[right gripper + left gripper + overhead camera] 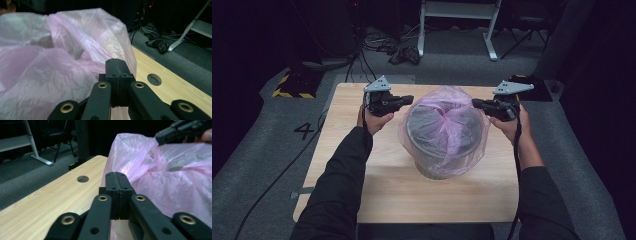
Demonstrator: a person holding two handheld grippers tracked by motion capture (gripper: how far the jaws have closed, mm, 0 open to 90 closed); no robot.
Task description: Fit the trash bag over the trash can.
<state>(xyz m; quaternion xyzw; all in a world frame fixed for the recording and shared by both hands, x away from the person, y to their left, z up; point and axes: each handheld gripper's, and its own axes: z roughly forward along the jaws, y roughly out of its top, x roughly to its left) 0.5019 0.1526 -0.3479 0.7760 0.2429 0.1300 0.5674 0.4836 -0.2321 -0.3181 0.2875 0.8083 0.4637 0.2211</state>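
The left gripper (408, 99) is held at the left side of the pink plastic bag (444, 131), its jaws pressed flat together. In the left gripper view the closed pads are seen just beside the film; whether any plastic is pinched between them cannot be told. The right gripper (477, 103) is held at the opposite side of the bag, and its jaws are likewise clenched. In the right gripper view the pads meet right against the bag's edge, and a pinch of film there cannot be confirmed either.

The bag is seen draped over a grey round bucket (439, 167), which stands upright near the middle of the wooden table (362, 195). The bucket's rim and wall are made out only dimly through the translucent film, and only its lowest part is left uncovered. The film is gathered into folds over the mouth, so the inside of the bucket is hidden and any contents cannot be made out.

A round hole (83, 179) in the tabletop is seen in the left gripper view, well apart from the bag. The person's dark sleeves are cut off at the bottom edge of the high view. The floor beyond the table lies in deep shadow, where cables (387, 47) and a white frame (457, 20) are only roughly discernible.
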